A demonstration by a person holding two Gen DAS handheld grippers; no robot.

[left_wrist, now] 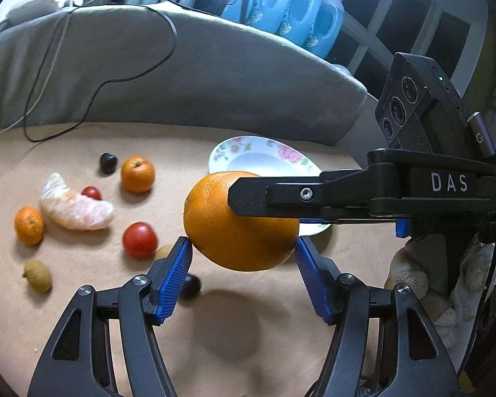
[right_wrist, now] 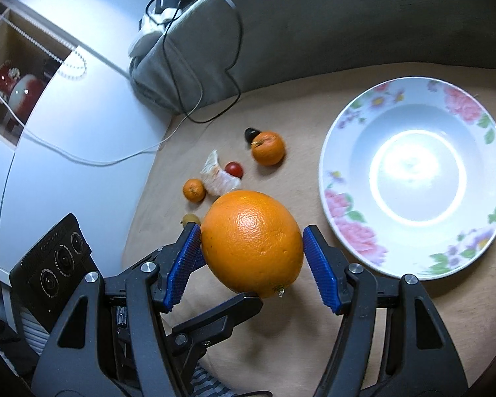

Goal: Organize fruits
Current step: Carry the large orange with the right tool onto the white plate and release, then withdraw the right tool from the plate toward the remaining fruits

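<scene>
A: Which step is this? Start at the left of the left wrist view.

B: At the left edge the loose fruit lies on the table [left_wrist: 82,314]: a small mandarin [left_wrist: 29,225], a peeled citrus segment [left_wrist: 74,207], a tomato [left_wrist: 139,240], and a second mandarin [left_wrist: 138,174] above it. In the middle, the big orange [left_wrist: 238,221] is lifted clear of the table, with its shadow below it. I judge this to be the carrying step, orange on its way to the plate.

A: Who holds it?

B: Both. The left claw [left_wrist: 243,248] has its blue pads pressed on the orange's two sides low in the frame. The right claw [left_wrist: 281,208] comes in from the right edge, one black finger laid across the orange; the right wrist view shows its pads squeezing the fruit too, at centre frame.

A: And the plate?

B: The flowered plate [right_wrist: 340,178] sits empty at the right of that view, near the orange but apart.

A: Next move?

B: Probably bring the orange over the plate's well, lower it, then open both claws together.

A: Pose?

B: Both point steeply down; a gloved hand [left_wrist: 423,281] grips the right handle at lower right.
</scene>
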